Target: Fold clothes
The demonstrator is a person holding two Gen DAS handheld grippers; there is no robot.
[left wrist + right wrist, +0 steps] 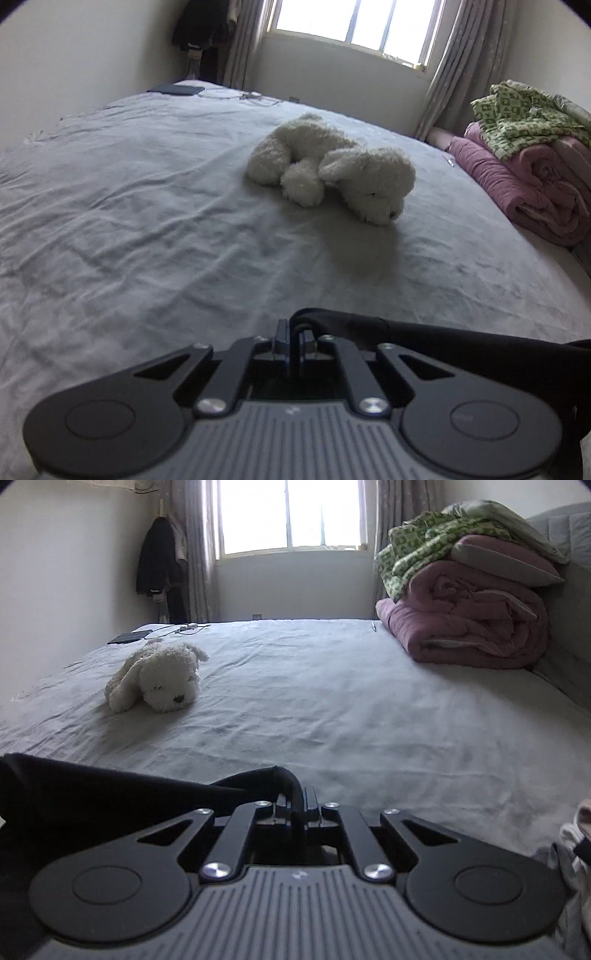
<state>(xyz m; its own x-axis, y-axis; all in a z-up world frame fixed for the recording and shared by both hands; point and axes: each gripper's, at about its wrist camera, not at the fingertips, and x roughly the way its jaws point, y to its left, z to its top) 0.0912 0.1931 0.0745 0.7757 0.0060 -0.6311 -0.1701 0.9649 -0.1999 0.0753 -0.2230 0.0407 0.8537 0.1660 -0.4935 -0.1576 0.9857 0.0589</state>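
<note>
A black garment hangs stretched between my two grippers over the near part of a grey bed sheet. My left gripper is shut on the garment's edge, with the cloth running off to the right. My right gripper is shut on the same black garment, with the cloth running off to the left. The lower part of the garment is hidden behind the gripper bodies.
A white plush dog lies on the bed. Folded pink and green quilts are stacked by the headboard. A dark flat device with cables lies at the far edge. Light clothing lies at lower right.
</note>
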